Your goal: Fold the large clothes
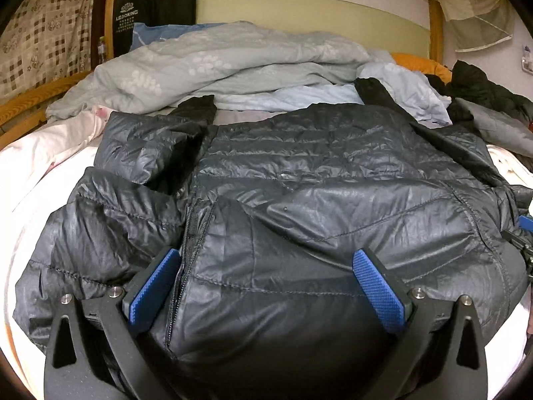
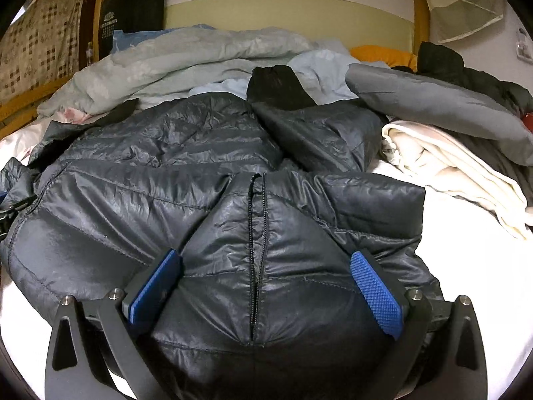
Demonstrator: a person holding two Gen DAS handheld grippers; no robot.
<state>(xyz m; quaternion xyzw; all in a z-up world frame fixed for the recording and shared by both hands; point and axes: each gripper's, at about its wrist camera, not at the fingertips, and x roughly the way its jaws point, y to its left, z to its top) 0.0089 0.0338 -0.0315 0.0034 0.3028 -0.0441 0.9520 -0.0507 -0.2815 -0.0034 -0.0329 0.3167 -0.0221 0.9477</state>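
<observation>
Bedding fills the far half of the bed (image 1: 20, 180): a pale grey-green duvet (image 1: 213, 63) with white flower prints is heaped along the wall, with light blue cloth (image 1: 299, 95) bunched just under it and an orange pillow (image 1: 419, 61) behind, at the right. A white sheet covers the mattress. Spread over the near half lies the black quilted puffer jacket (image 1: 316, 180), front side up, its zipper (image 2: 256, 253) running toward the camera in the right wrist view. Both sleeves are folded inward over the chest, their knit cuffs (image 1: 196, 106) pointing toward the duvet; the other cuff (image 2: 276, 83) rests against the blue cloth. To the right of the jacket sit a grey garment (image 2: 443, 106), a dark one behind it and a folded cream cloth (image 2: 449, 166), all close to the sleeve but apart from the jacket's body. A black bag (image 1: 146, 10) with white lettering hangs at the left bedpost beside a checked curtain (image 1: 40, 33).

The left hand-held gripper (image 1: 266, 286) sits at the jacket's near hem, its blue-padded fingers (image 1: 155, 286) spread wide with puffed fabric bulging between them; nothing is pinched. The right hand-held gripper (image 2: 265, 288) is likewise spread wide over the hem, straddling the zipper, its pads (image 2: 378, 290) touching or just beside the fabric on either side.
</observation>
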